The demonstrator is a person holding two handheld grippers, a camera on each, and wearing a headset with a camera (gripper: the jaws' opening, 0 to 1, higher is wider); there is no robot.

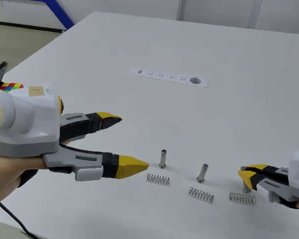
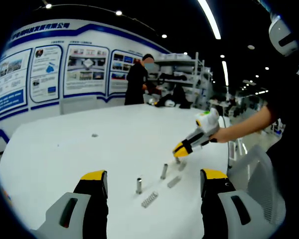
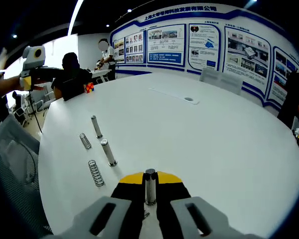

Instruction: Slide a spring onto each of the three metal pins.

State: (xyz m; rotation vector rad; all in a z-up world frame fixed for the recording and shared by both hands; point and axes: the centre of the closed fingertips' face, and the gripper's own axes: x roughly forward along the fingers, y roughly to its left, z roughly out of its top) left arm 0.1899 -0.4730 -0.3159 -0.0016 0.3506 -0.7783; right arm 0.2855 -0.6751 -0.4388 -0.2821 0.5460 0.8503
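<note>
Left gripper (image 1: 129, 142) hovers open; right gripper (image 3: 149, 179) clamps 1 upright pin (image 3: 150, 189); 3 springs (image 1: 158, 179) lie on the desk (image 1: 229, 114).

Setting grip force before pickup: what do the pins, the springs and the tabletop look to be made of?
The pins look like steel: smooth, bright silver shafts with highlights. The springs are thin coiled wire, likely steel too, with a grey metallic glint. The tabletop is uniform matte white, perhaps laminate or painted board; the look leaves that open.
</note>
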